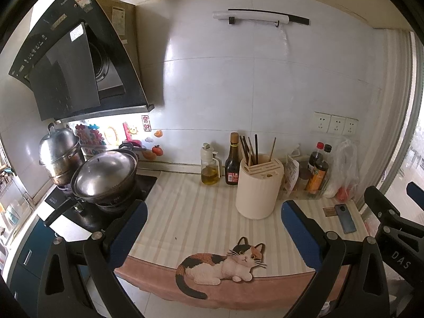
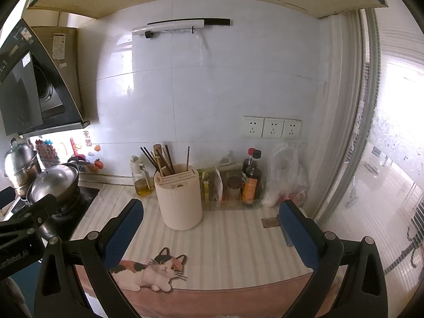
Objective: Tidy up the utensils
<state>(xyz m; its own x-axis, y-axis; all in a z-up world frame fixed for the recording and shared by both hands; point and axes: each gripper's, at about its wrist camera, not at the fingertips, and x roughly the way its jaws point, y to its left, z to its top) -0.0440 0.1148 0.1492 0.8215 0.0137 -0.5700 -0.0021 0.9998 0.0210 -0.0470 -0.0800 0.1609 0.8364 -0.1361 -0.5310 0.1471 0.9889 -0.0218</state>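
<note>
Blue-padded fingers of the left claw (image 1: 213, 228) and the right claw (image 2: 210, 229) stand spread wide, both released and empty, above the striped tabletop (image 1: 185, 212). A cat-print mat (image 2: 151, 273) hangs over its near edge. Farther back, the cream utensil holder (image 2: 178, 201) stands upright; dark chopsticks (image 2: 159, 160) lean in its rear slot. Bottles line the wall behind.

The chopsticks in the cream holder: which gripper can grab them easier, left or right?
Probably the right gripper: the holder with the chopsticks sits almost straight ahead between its open fingers. From the left gripper it lies off to the right.
</note>
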